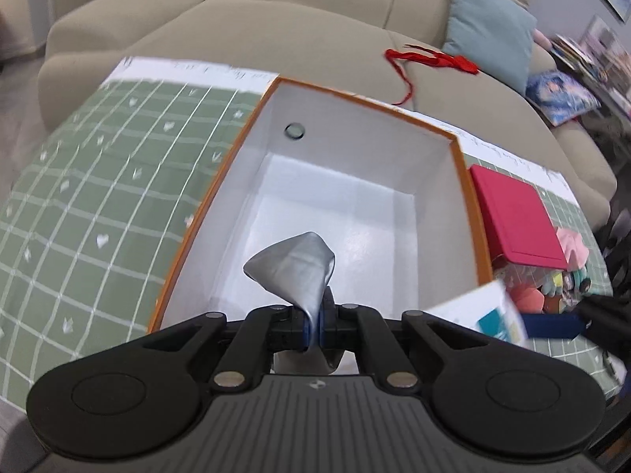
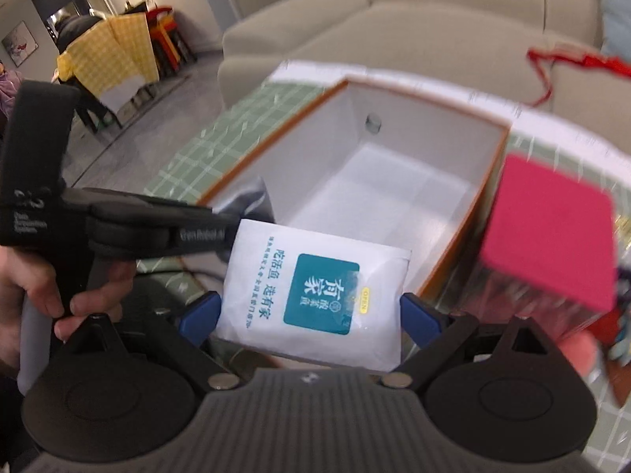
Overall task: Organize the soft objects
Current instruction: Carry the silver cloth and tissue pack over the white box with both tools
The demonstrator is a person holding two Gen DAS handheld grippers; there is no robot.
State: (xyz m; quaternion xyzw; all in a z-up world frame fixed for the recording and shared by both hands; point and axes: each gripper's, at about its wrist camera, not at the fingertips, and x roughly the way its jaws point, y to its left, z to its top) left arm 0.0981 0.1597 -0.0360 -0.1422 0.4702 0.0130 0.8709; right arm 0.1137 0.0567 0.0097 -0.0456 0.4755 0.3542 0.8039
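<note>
An open box with orange rim and white inside stands on the green checked cloth; it also shows in the right wrist view. My left gripper is shut on a crumpled silver-grey soft packet and holds it over the box's near end. My right gripper grips a white wet-wipe packet with a teal label between its blue pads, just before the box's near rim. The packet's corner shows in the left wrist view.
A red-lidded clear box of small colourful items stands right of the open box. A beige sofa lies behind, with a red ribbon and a light blue cushion. A table with yellow cloth stands far left.
</note>
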